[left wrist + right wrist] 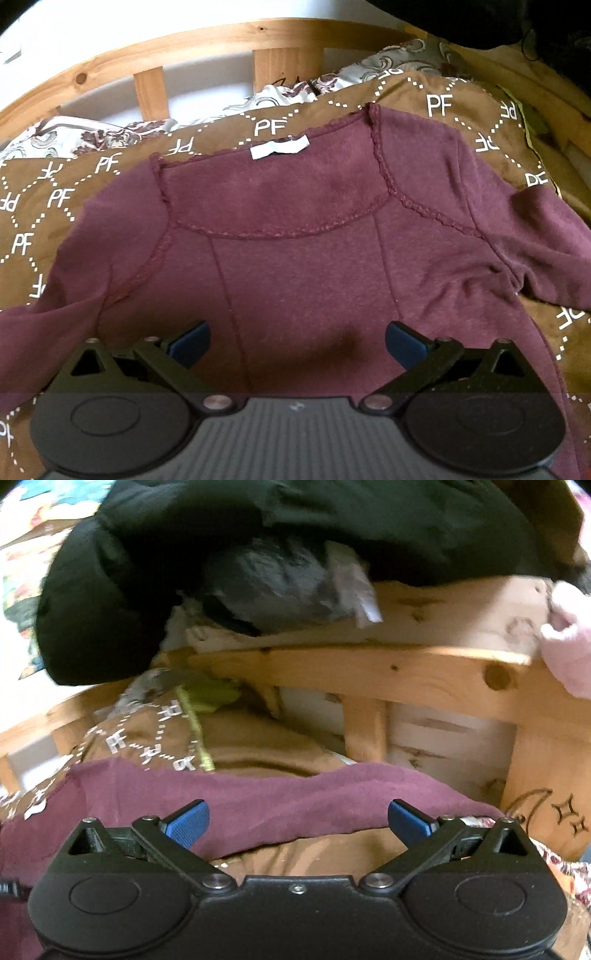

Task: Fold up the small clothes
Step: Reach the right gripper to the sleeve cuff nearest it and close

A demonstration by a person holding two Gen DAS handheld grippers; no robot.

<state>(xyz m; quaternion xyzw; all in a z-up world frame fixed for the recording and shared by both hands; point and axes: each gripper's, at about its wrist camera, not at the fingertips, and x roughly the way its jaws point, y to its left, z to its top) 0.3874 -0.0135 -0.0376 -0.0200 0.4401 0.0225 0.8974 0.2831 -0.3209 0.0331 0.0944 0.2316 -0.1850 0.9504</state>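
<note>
Left wrist showing top (295, 236) lying unfolded on blanket (55, 206), folding barely starting, both jaws gaping wide, gripping nothing.

Maroon top (295, 240) — sleeve ends and hem cut off by the frame

My pads (188, 341) are ribbed blue plastic; the top (303, 251) is soft matt knit; the bed frame (369, 672) is knotty wood.
</note>
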